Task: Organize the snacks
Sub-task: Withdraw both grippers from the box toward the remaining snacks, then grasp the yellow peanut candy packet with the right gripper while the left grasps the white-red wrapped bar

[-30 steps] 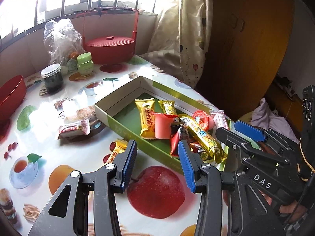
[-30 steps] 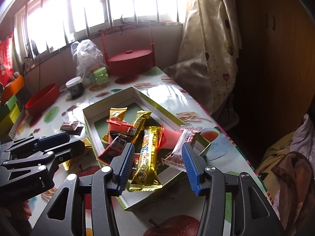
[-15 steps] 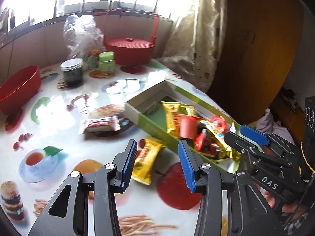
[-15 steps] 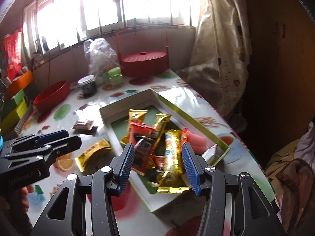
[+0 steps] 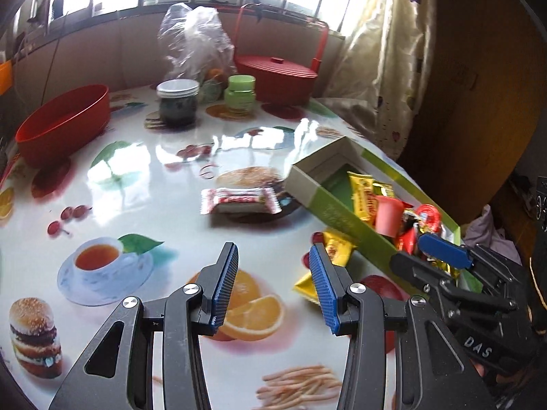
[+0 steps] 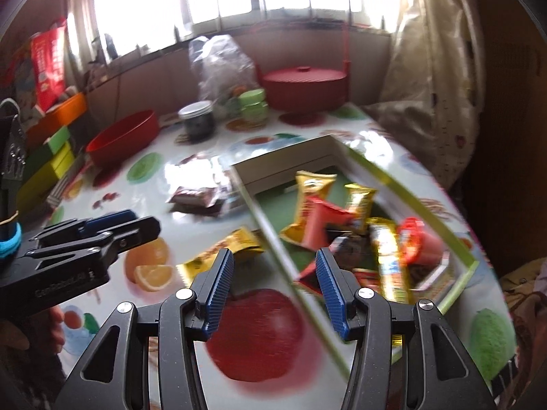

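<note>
Snacks lay heaped in the green box (image 5: 336, 217) by the table's right edge. Beside its near wall lay a yellow packet (image 6: 225, 247) and, further off, a pinkish, perhaps wafer, packet (image 5: 239, 200). My left fingers (image 5: 270, 287) and right fingers (image 6: 275, 290) stood apart, empty.

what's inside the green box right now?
The green box holds a heap of snacks: two yellow packets, a red jelly cup, a long gold bar, and red wrappers. Whatever lies under the heap is covered; the near end is hidden by the right gripper.
</note>
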The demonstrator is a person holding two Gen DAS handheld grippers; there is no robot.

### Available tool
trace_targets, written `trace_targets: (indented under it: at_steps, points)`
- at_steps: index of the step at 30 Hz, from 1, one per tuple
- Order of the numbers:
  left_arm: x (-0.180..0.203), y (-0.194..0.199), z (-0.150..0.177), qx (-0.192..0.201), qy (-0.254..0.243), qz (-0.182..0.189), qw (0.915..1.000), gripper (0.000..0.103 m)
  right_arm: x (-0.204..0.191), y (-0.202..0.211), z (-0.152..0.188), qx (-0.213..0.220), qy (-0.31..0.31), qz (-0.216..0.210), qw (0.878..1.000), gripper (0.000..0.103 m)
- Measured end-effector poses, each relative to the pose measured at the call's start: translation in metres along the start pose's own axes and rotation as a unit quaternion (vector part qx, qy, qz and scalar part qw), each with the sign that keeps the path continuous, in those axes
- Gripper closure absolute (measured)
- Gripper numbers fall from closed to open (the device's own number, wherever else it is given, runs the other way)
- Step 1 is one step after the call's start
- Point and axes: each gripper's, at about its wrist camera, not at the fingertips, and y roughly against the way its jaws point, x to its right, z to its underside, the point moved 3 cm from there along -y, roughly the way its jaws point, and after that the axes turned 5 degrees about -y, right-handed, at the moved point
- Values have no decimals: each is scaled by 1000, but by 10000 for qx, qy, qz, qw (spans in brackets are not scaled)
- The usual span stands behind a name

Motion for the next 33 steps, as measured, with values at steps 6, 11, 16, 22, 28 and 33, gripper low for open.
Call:
trace_targets:
  at_steps: [6, 11, 16, 22, 28, 33]
  points:
    - [-18, -1, 3, -30, 162, -82, 9998, 58, -22, -19, 3, -288, 86, -372, 9989, 53]
    - [-30, -1, 6, -53, 273, -129, 9995, 58, -32, -37, 7, -573, 42, -554, 9968, 53]
    - [-39, -1, 9, -65, 343, -147, 9993, 58, -37, -54, 5, -785, -7, -507, 9956, 53]
    - [-50, 0, 11, -65, 430, -185, 9989, 58, -44, -67, 0, -816, 20, -367, 9960, 53]
    - [-58, -2, 13, -98, 457, -216, 9987, 58, -52, -77, 2, -865, 109, -337, 9956, 56]
    - [-60, -8, 14, -176, 426, -178, 9988, 58, -53, -76, 2, -815, 162, -275, 9962, 67]
